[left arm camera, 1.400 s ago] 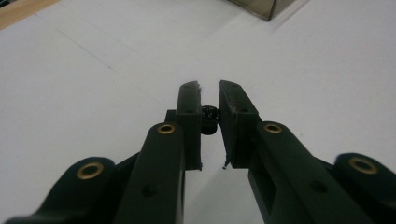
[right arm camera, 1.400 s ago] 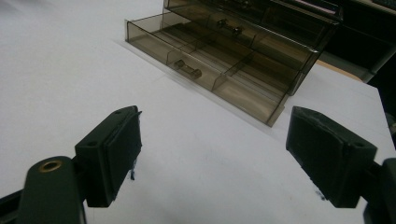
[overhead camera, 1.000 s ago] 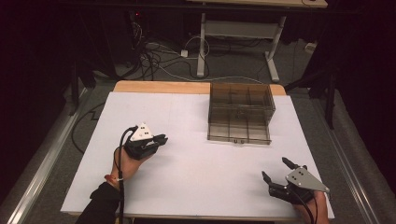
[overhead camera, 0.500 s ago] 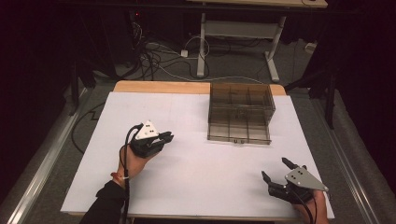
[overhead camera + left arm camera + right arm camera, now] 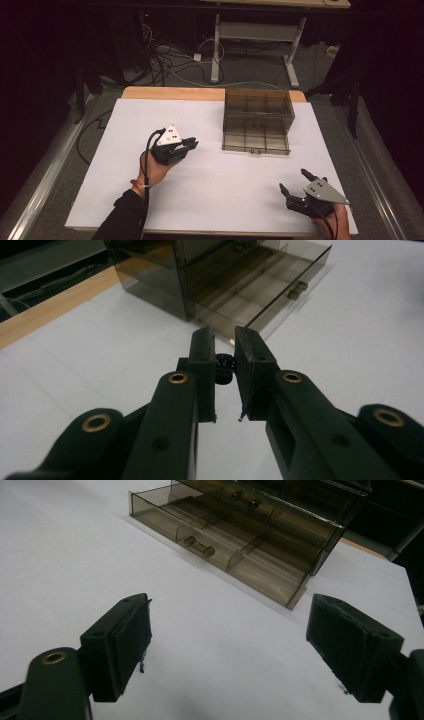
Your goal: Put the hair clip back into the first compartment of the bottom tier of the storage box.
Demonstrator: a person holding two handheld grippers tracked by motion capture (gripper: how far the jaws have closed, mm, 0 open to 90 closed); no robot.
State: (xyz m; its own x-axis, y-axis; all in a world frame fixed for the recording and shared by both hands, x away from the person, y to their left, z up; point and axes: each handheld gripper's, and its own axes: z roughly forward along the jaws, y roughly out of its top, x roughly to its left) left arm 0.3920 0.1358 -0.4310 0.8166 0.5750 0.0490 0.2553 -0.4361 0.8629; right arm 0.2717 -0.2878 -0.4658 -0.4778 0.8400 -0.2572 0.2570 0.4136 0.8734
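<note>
My left gripper (image 5: 192,145) hovers over the white table's left half, pointing right at a smoky clear drawer box (image 5: 257,120). In the left gripper view its jaws (image 5: 225,335) stand nearly together, shut on a small black object (image 5: 225,367) pinched between the pads. The box (image 5: 240,280) lies just ahead of them, its bottom drawer (image 5: 256,142) pulled out and split into compartments. My right gripper (image 5: 294,180) rests near the table's front right corner, jaws wide open with nothing between them (image 5: 230,610). It faces the open drawer (image 5: 220,545).
A white sheet (image 5: 225,185) covers the table, and a wooden strip (image 5: 170,93) shows along its far edge. Cables (image 5: 165,65) and a desk frame (image 5: 217,50) stand on the dark floor beyond. Metal rails run along both table sides.
My left gripper has moved to the right, closer to the drawer box, jaws still shut on the small black object. The right gripper has stayed put.
</note>
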